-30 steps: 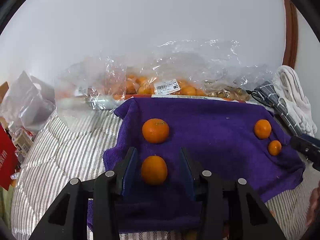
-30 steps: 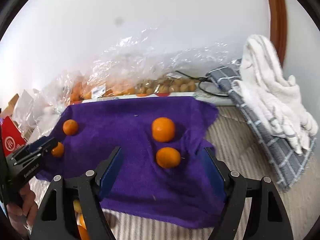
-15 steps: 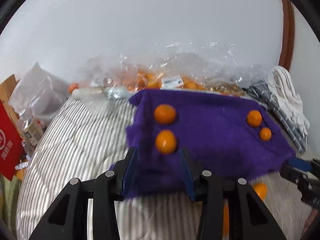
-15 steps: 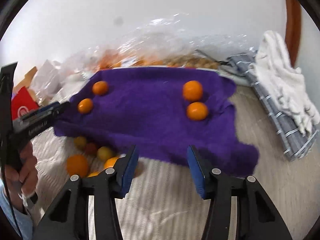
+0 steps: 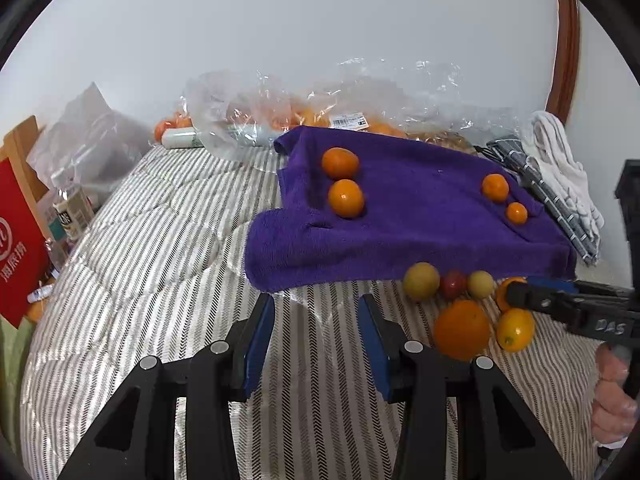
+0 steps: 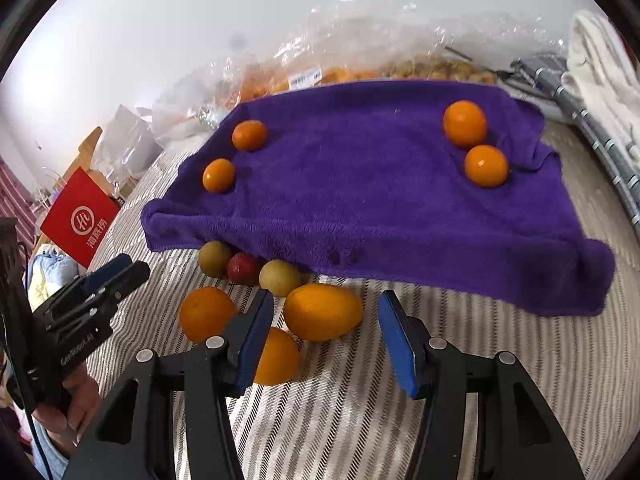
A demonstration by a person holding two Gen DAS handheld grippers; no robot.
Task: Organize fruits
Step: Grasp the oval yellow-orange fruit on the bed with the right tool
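Observation:
A purple towel [image 5: 400, 216] [image 6: 380, 200] lies on the striped bedding, with two oranges at its left end [image 5: 346, 198] and two at its right end [image 5: 495, 187]. Loose fruit sits on the bedding at the towel's near edge: a big orange [image 5: 462, 330], a yellow-orange oval fruit [image 6: 322, 311], two greenish-yellow fruits [image 6: 280, 278] and a small red one [image 6: 243, 268]. My left gripper [image 5: 316, 320] is open and empty, just short of the towel. My right gripper [image 6: 326, 332] is open, its jaws on either side of the oval fruit without touching it.
Clear plastic bags of oranges [image 5: 320, 108] lie against the wall behind the towel. A grey checked cloth and white towel [image 5: 560, 168] lie at the right. A red card [image 5: 18, 236] and bottles stand at the left edge of the bed.
Both grippers have pulled back from the towel toward the near bedding. The left one has left its orange on the towel. The right one now straddles the oval fruit.

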